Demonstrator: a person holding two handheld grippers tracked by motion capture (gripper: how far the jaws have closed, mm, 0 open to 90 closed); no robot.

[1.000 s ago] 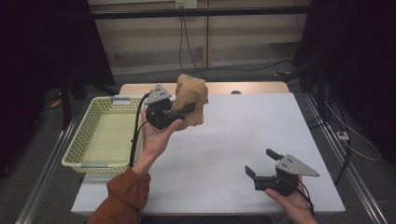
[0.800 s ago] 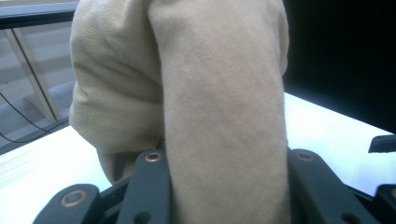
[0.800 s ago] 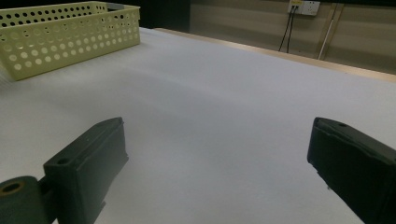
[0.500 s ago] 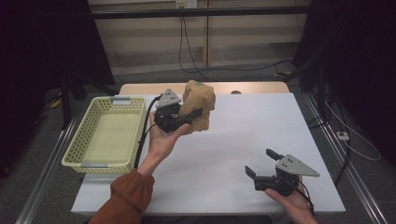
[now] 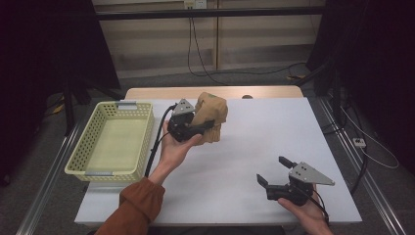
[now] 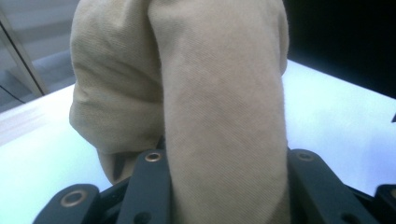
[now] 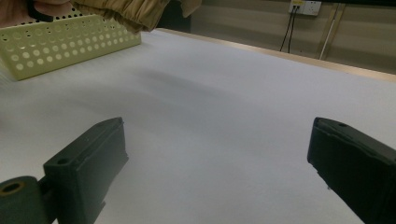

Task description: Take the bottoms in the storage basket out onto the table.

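Bench [image 5: 254, 147] first: white top, wide and bare across the middle and right, with a pale yellow perforated basket [image 5: 111, 142] sitting at its left edge. Between the two, you hold the tan cloth [image 5: 211, 115] up over the bench, just right of the basket and near the far edge.

Your left tool [image 5: 193, 128] is clamped on that cloth. In the left gripper view a thick fold of the cloth [image 6: 219, 116] runs straight up between the black jaws, so its long axis there lies along the tool's own line, with the rest bunched to the left of the fold. The basket lies to the left of this tool, close by; the left hand is far nearer to it than the right.

The cloth looks soft and matte, a plain beige weave, crumpled into a loose lump with rounded folds rather than flat layers. Its lower edge hangs close to the bench; whether it touches is hard to tell.

Your right tool [image 5: 276, 177] rests low at the near right, well apart from the cloth, its jaws standing wide with nothing between them, as the right gripper view shows bare bench [image 7: 224, 121] in the gap.
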